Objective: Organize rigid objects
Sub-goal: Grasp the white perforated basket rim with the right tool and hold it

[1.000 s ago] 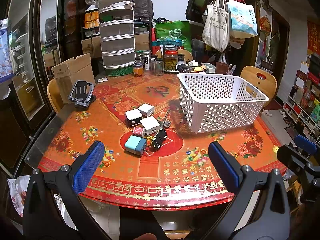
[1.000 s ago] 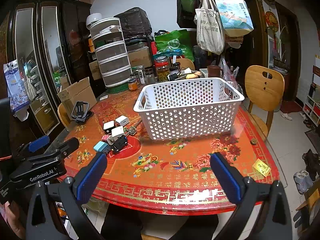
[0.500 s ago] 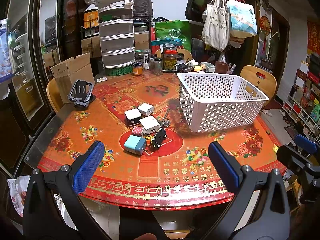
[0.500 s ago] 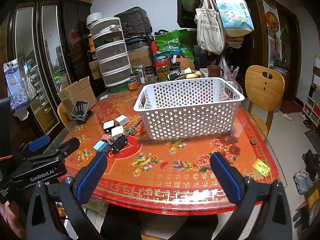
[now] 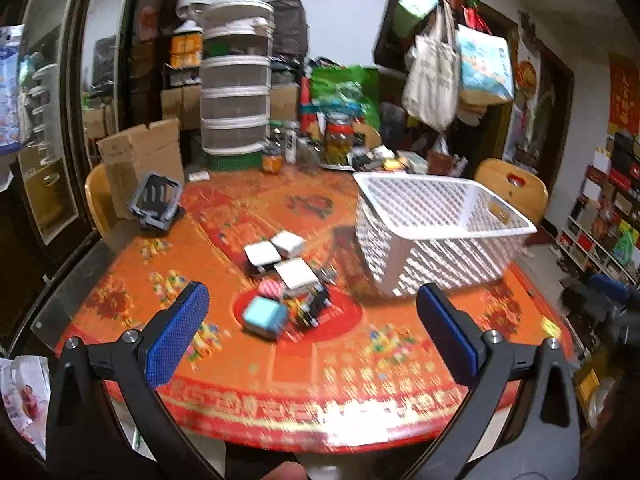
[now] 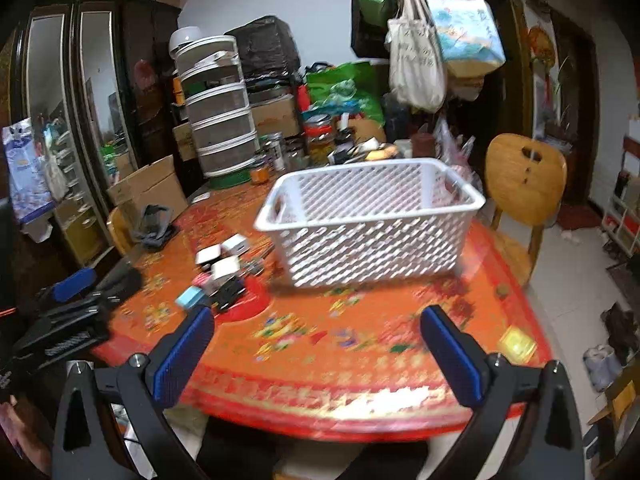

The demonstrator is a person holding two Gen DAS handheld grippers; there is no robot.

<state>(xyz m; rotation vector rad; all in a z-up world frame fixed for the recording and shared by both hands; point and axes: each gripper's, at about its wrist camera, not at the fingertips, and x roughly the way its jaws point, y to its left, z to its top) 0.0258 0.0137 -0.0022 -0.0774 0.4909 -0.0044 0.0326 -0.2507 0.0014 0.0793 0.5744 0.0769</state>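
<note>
A cluster of small rigid objects lies mid-table: a light blue block [image 5: 265,316], a pink block [image 5: 271,289], white charger blocks [image 5: 297,273], a black toy [image 5: 316,307]. The cluster also shows in the right wrist view [image 6: 218,276]. A white perforated basket [image 5: 436,236] stands to its right, also seen in the right wrist view [image 6: 372,216]. My left gripper [image 5: 308,332] is open and empty, just short of the cluster. My right gripper [image 6: 316,352] is open and empty above the table's front edge.
The round table has a red-orange patterned cloth [image 5: 224,232]. A grey phone stand [image 5: 154,204], a cardboard box [image 5: 140,152], a stacked drawer tower [image 5: 234,84] and jars [image 5: 338,140] line the back. Wooden chairs [image 6: 524,176] stand around.
Both grippers have moved forward toward the table; the current views are motion-blurred. The objects and basket have not moved. Both grippers stay open.
</note>
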